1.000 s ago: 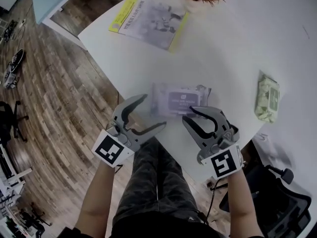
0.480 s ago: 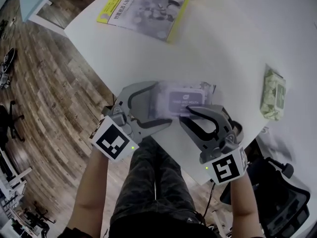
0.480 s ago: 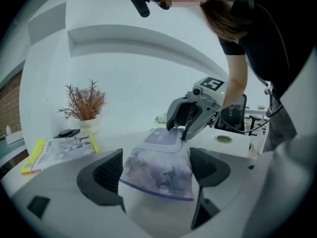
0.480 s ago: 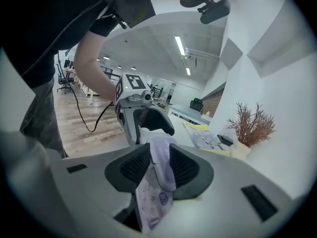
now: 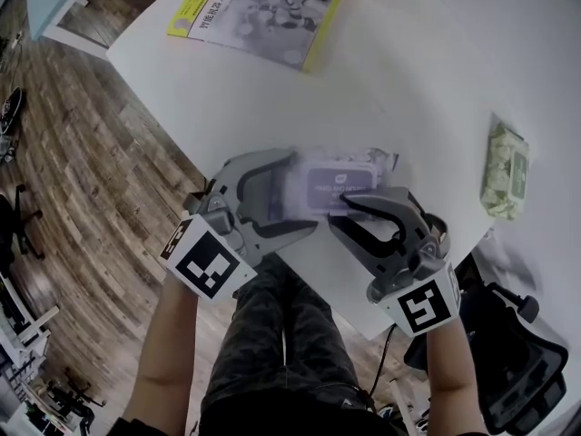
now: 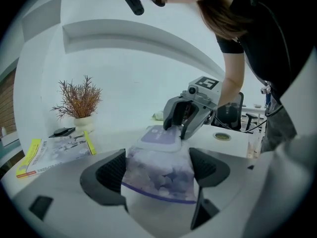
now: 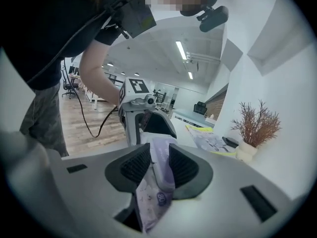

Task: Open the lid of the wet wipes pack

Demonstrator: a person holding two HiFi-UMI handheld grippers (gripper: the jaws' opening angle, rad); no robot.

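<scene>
The wet wipes pack, purple with a lavender lid, lies near the front edge of the white table. My left gripper reaches in from the left. Its jaws have just widened and stand open, one on each side of the pack's left end. My right gripper comes in from the pack's near right. Its jaws have just been opening a little, with the lid's edge between the pads. From the left gripper view the right gripper sits at the pack's far end.
A yellow-edged magazine lies at the table's far side. A green wipes pack rests by the right edge. A dried plant in a white pot stands further back. An office chair is at lower right, above the wood floor.
My left gripper has moved right from the table's edge, so the pack's left end now lies between its wider jaws. The right gripper has hardly moved.
</scene>
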